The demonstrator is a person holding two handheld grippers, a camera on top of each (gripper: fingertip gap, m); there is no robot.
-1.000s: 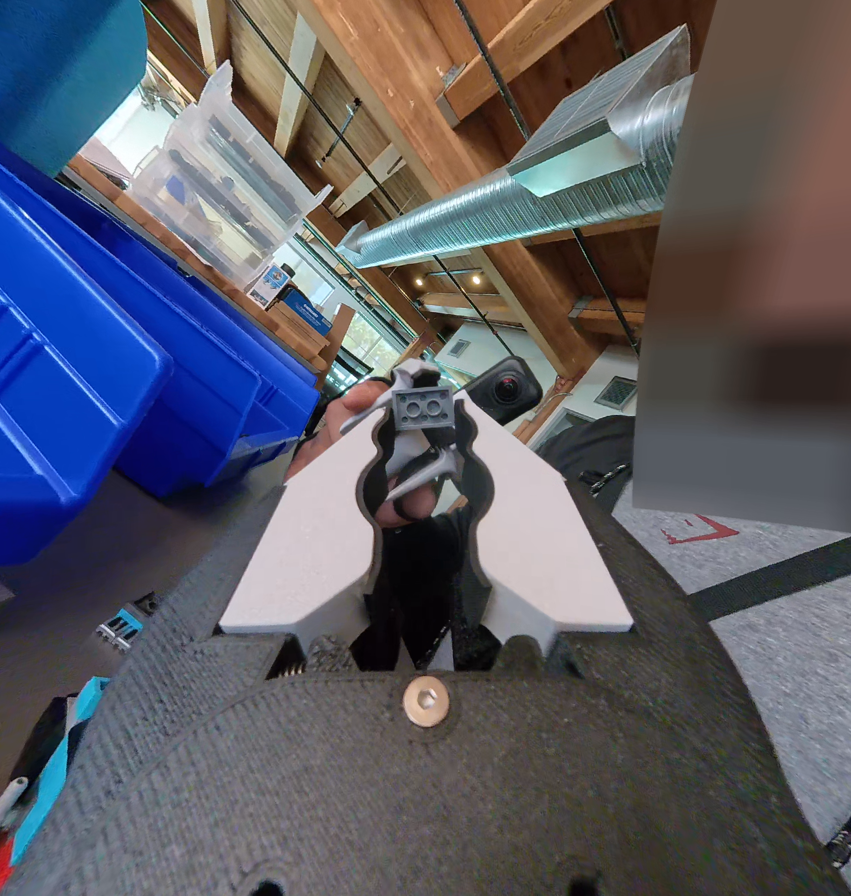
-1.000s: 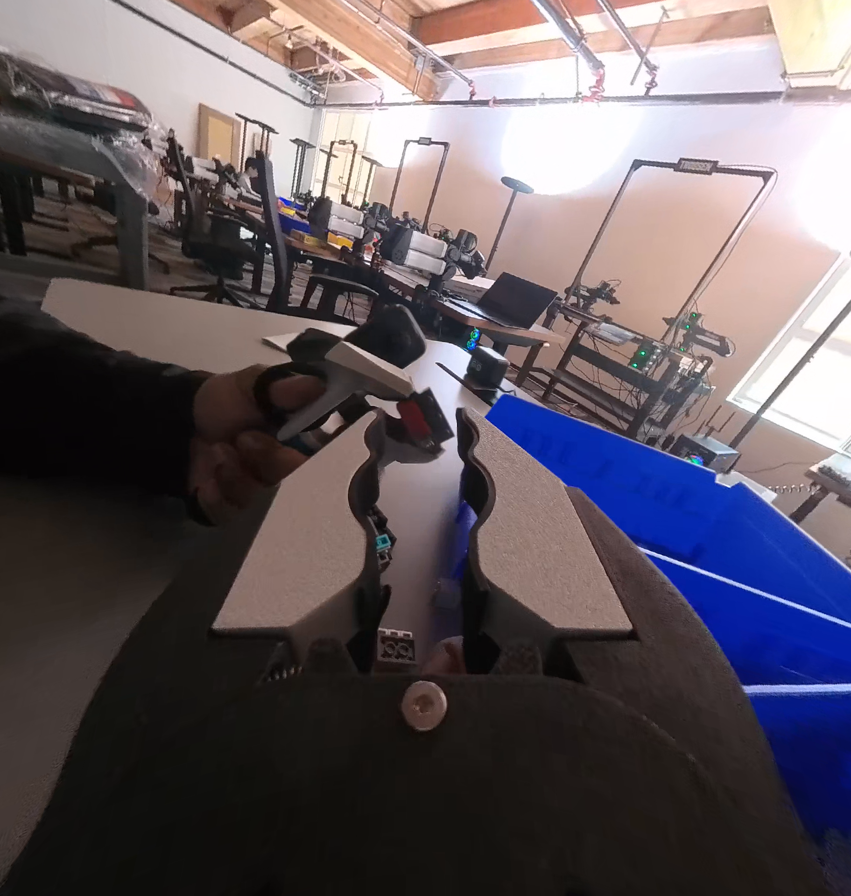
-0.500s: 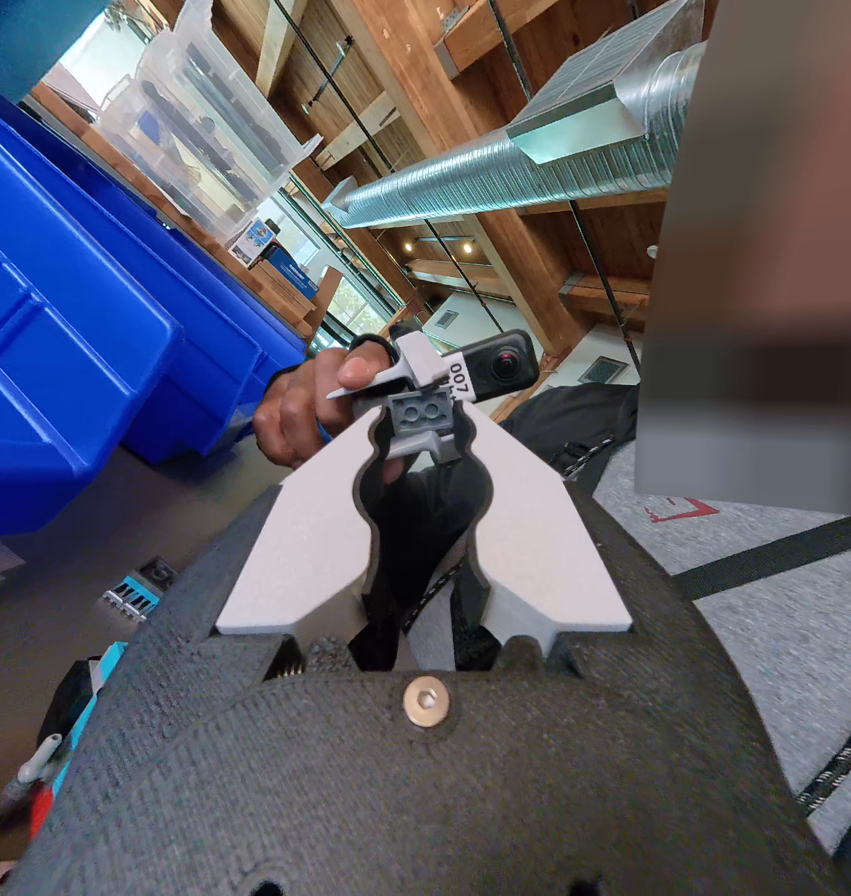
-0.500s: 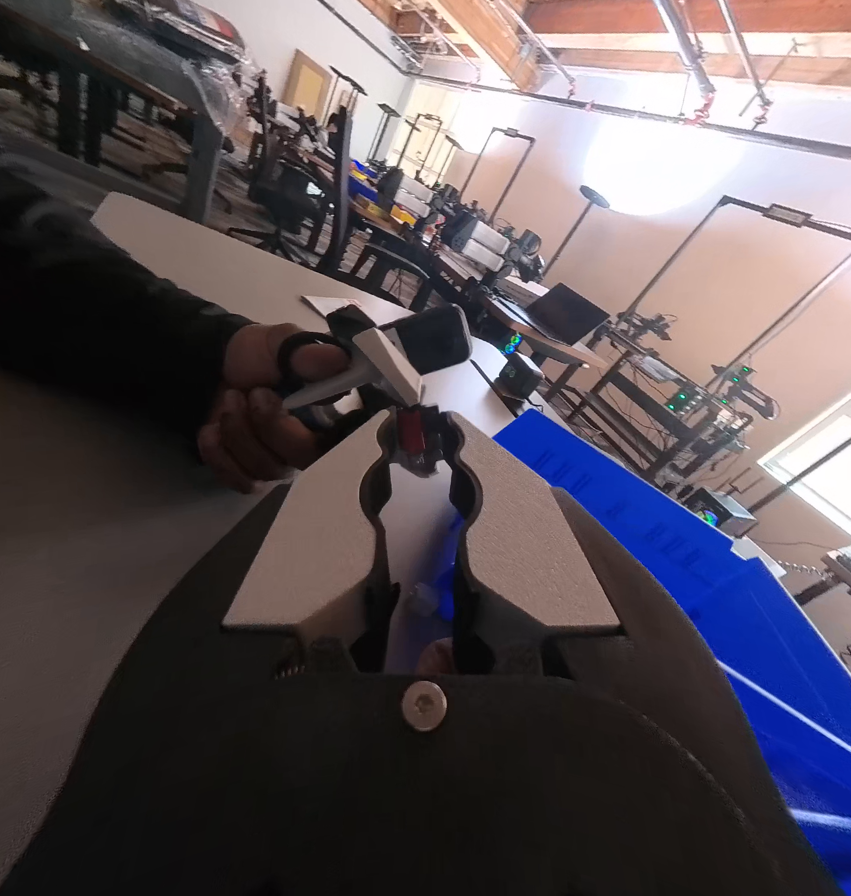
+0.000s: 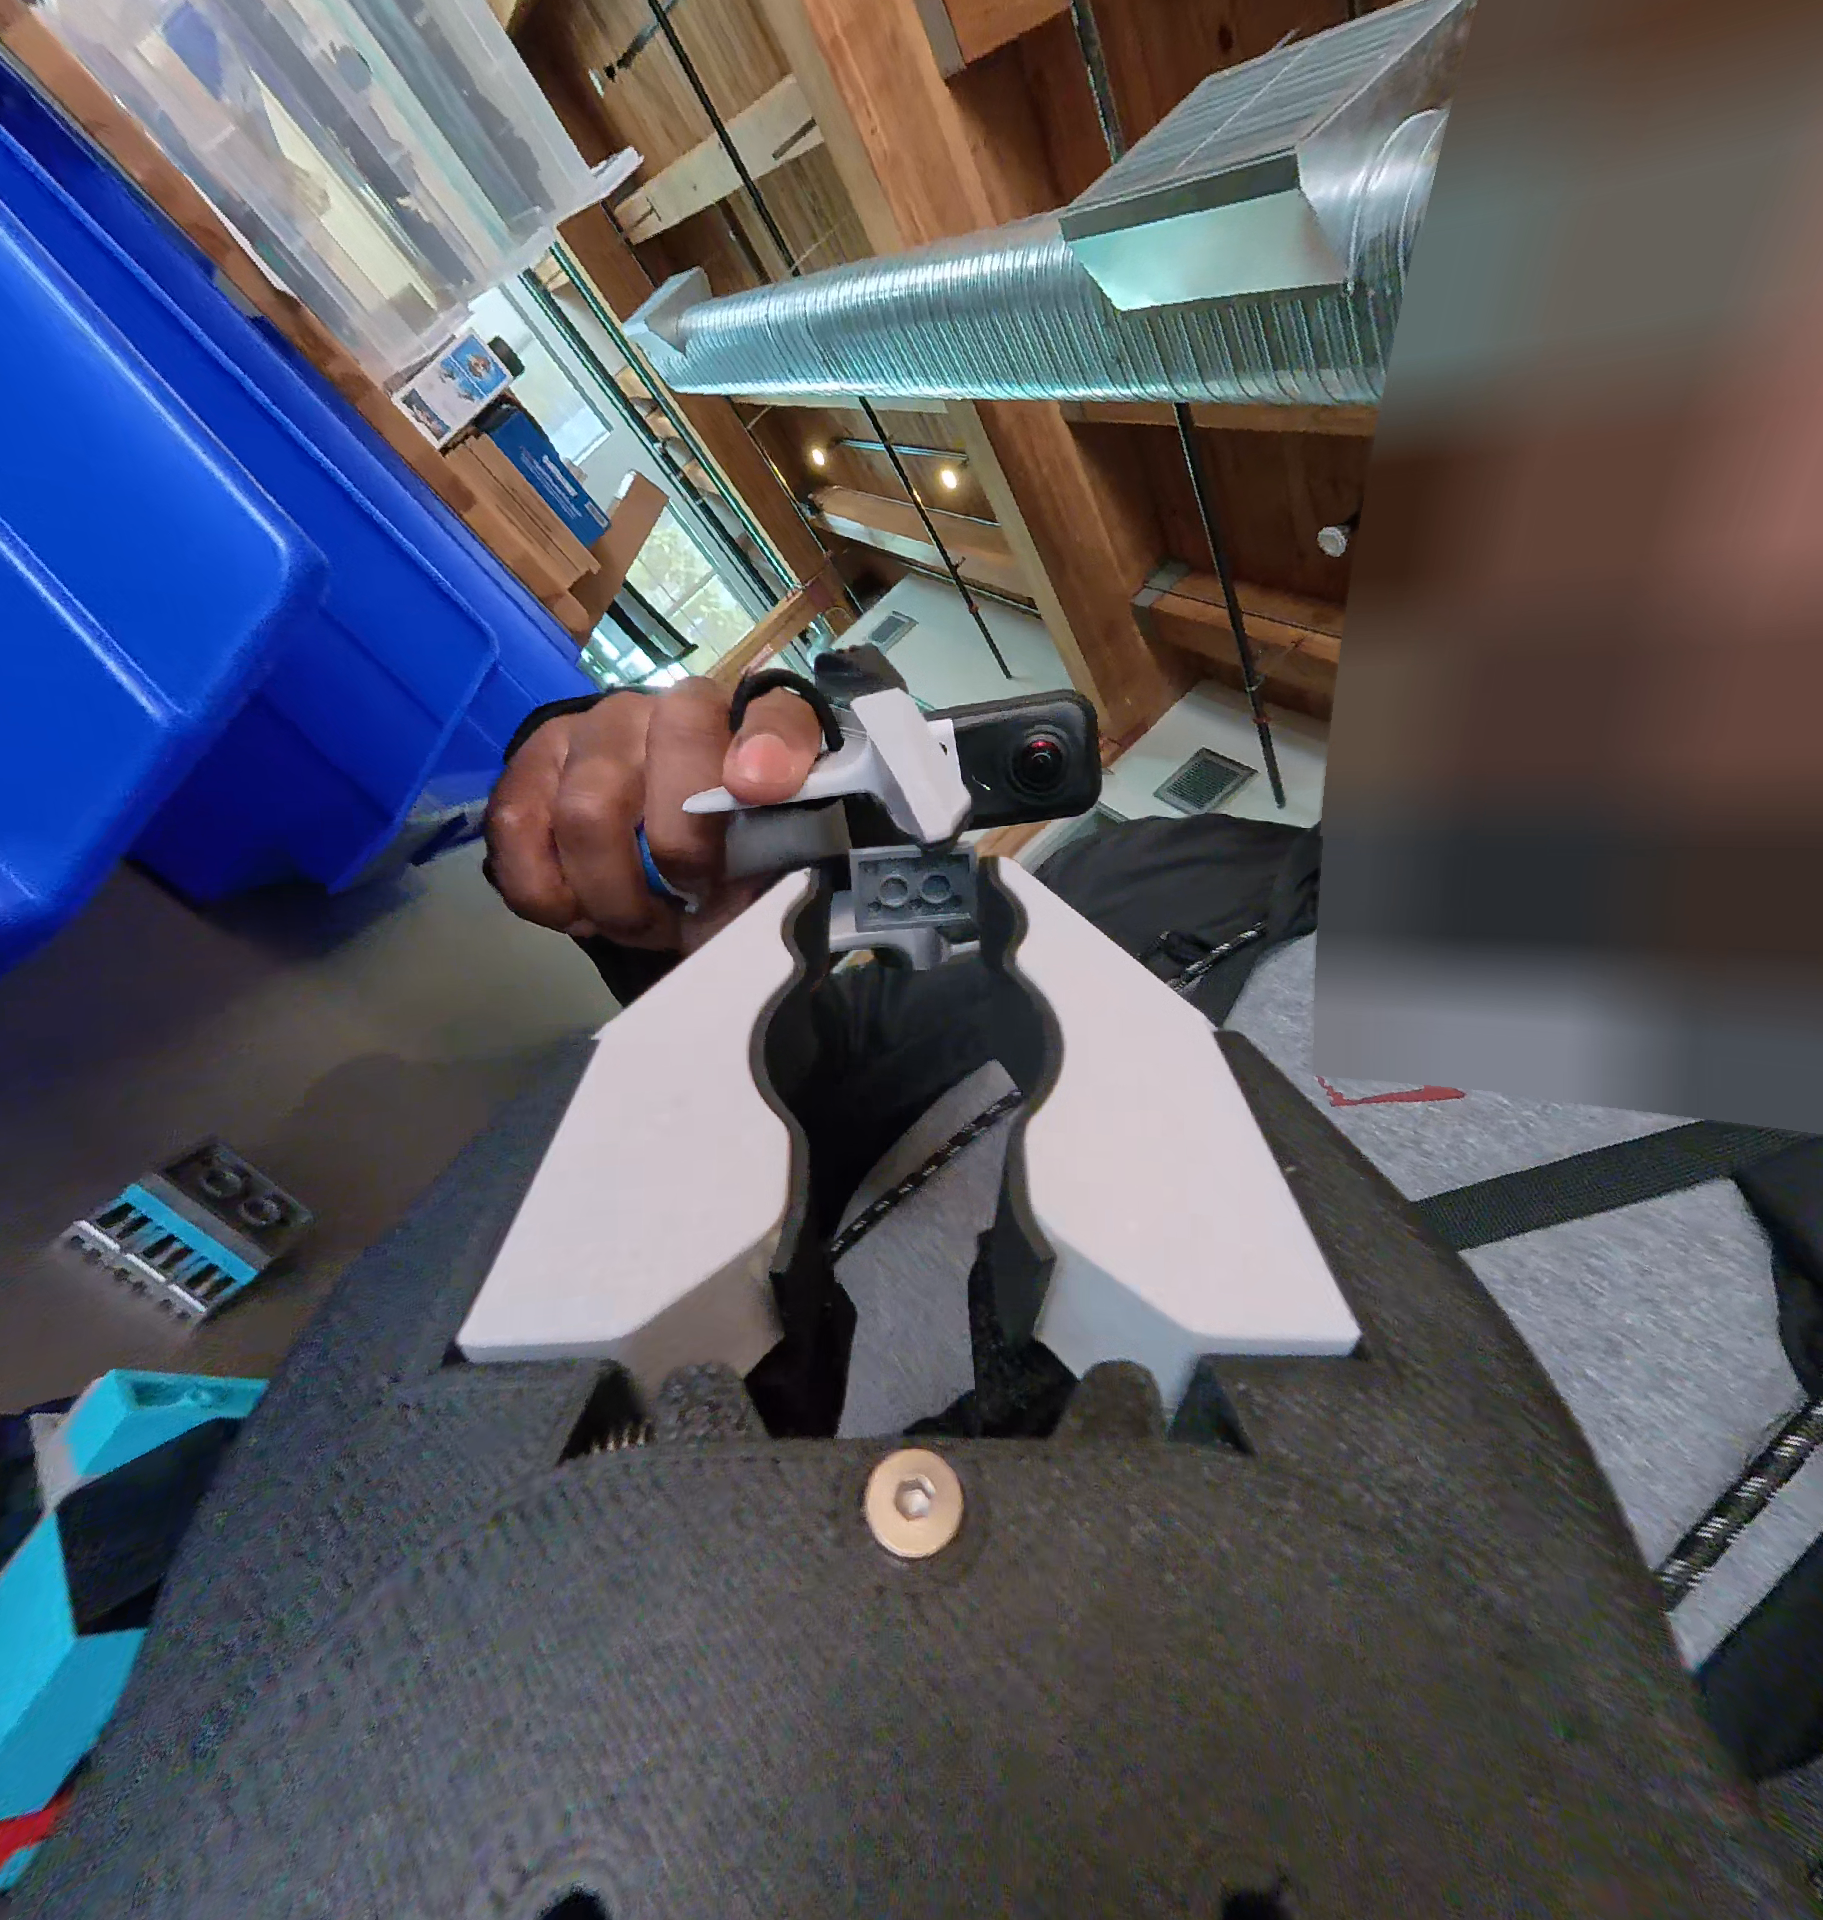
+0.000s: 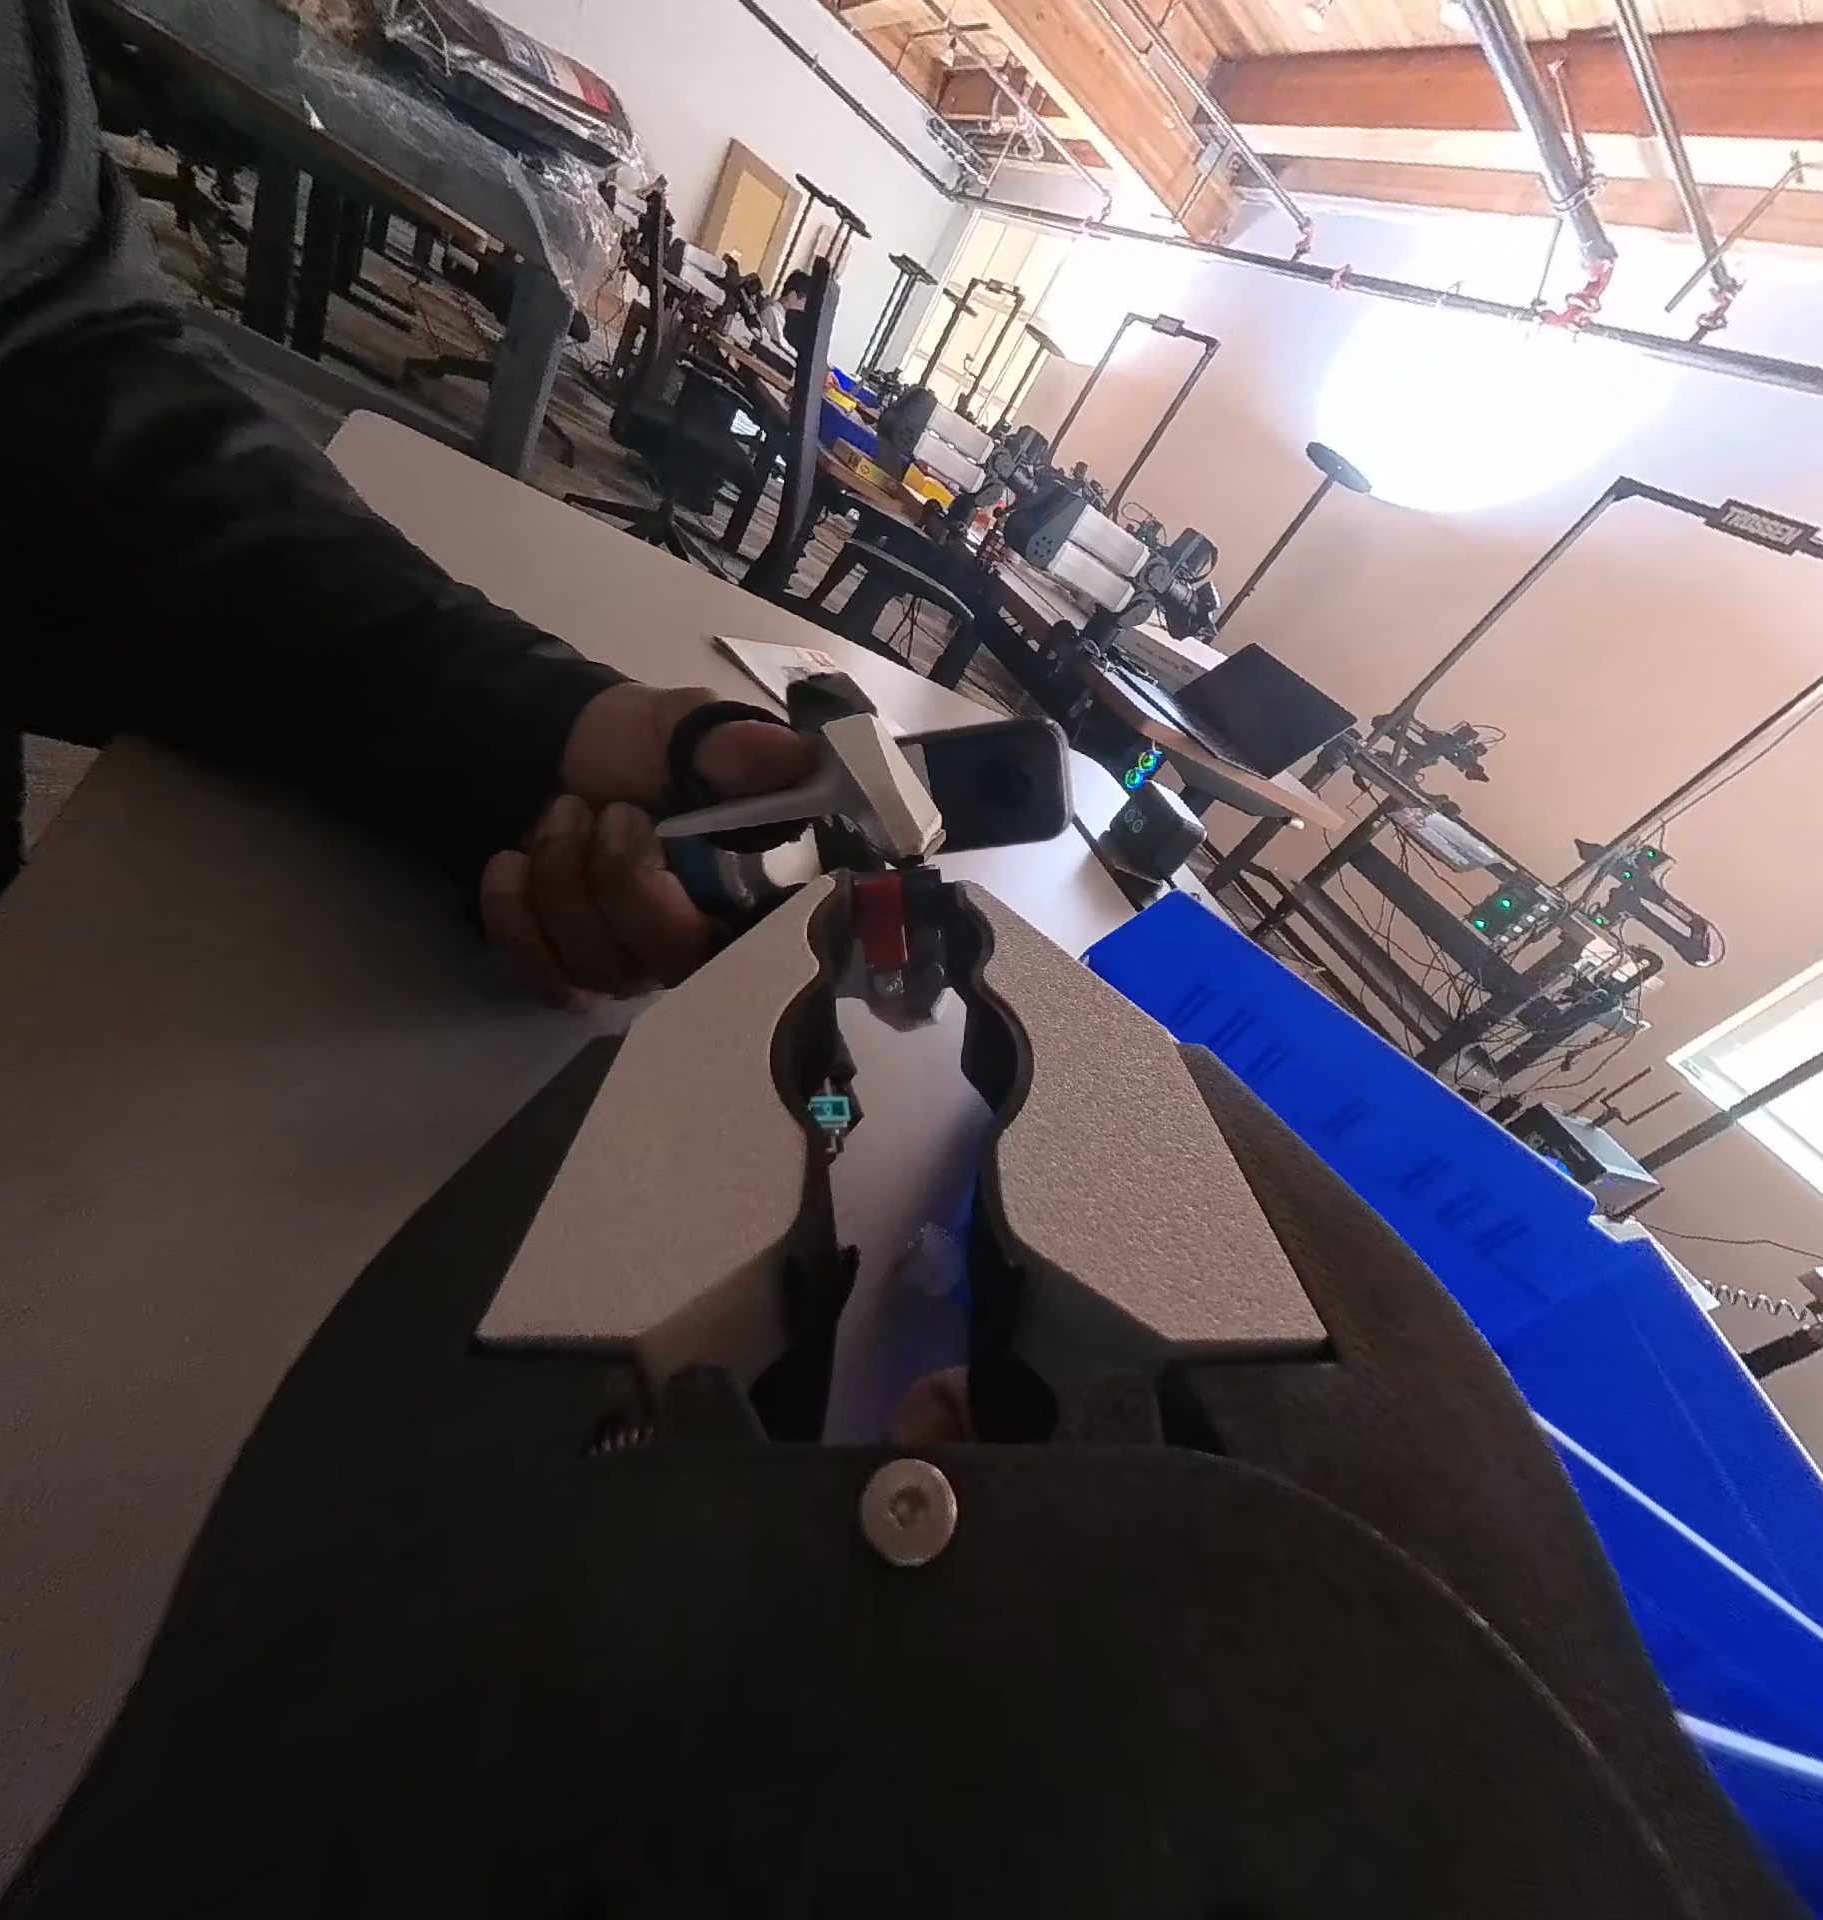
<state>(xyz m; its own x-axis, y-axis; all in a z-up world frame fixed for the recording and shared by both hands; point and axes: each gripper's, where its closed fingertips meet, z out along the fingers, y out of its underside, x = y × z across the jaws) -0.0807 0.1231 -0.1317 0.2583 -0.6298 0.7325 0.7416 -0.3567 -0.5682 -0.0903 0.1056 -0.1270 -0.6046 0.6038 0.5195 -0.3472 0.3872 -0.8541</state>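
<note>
Your grey table (image 6: 211,1091) carries everything, and along its far edge stand the big blue bins (image 5: 159,582), one more blue bin (image 6: 1406,1195) lying along the right side in your right wrist view. A clear plastic tub (image 5: 367,156) sits on the wooden shelf above the bins.

Your left gripper (image 5: 902,899) is raised off the table and tilted up toward the ceiling, its fingers clamped on a small grey two-stud brick (image 5: 912,891) at the very tips. Your right gripper (image 6: 891,920) meets it head-on from the opposite side, and its fingers are closed on a small red brick (image 6: 879,920) at their tips. In each wrist view the other gripper shows just past the held brick, with your hand (image 5: 616,821) wrapped round its handle and a finger through the black loop; your other hand (image 6: 616,883) shows the same way in the right view. The two bricks are close together in the air, but you cannot tell from these views whether they touch.

On the table toward its near left corner lies a small assembly of teal and dark grey bricks (image 5: 185,1226), and nearer still a larger teal, black and red block stack (image 5: 45,1558) at the picture's edge. A tiny teal piece (image 6: 827,1112) shows on the table between your right fingers.
</note>
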